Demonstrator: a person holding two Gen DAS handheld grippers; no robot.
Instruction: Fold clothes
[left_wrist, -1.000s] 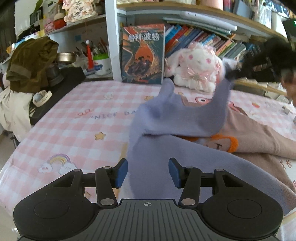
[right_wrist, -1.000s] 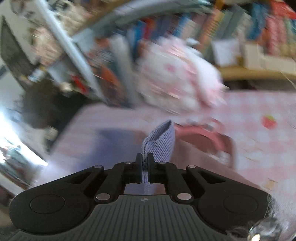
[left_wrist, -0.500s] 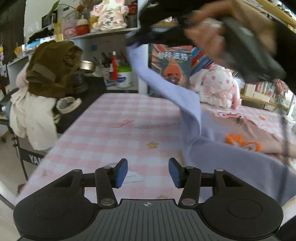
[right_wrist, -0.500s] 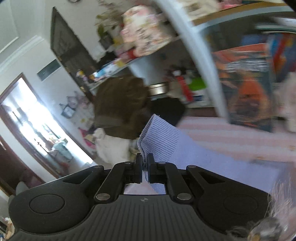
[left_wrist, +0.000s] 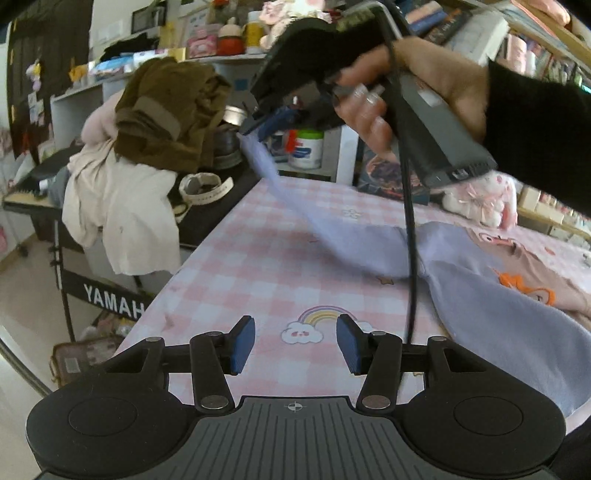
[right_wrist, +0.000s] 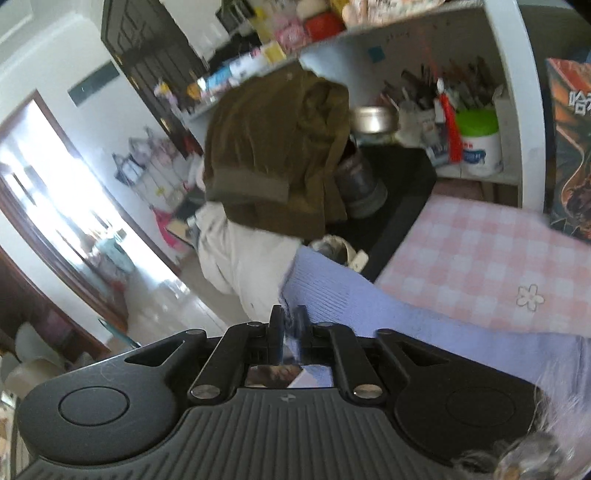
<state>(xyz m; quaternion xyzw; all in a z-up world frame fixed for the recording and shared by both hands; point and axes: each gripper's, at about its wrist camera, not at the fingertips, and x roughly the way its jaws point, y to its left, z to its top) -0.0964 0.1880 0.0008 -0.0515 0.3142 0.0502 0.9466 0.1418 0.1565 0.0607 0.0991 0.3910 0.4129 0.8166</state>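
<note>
A lavender top lies on the bed's pink checked sheet. Its long sleeve is pulled up and out to the left, towards the bed's edge. A person's hand holds my right gripper above the bed. The ribbed cuff sits between its fingertips. The right gripper still grips the cuff while its jaws are opening. My left gripper hovers open over the rainbow print, with nothing between its blue pads. A pinkish-brown top with an orange print lies under the lavender one.
A brown jacket and a cream cloth hang over a keyboard stand left of the bed. A plush toy, books and a white tub line the shelves behind. A black cable dangles from the right gripper.
The right gripper swept the sleeve cuff from over the plush toy leftward to the bed's left edge. Its fingers have parted slightly. The left gripper also shifted left, still open.
</note>
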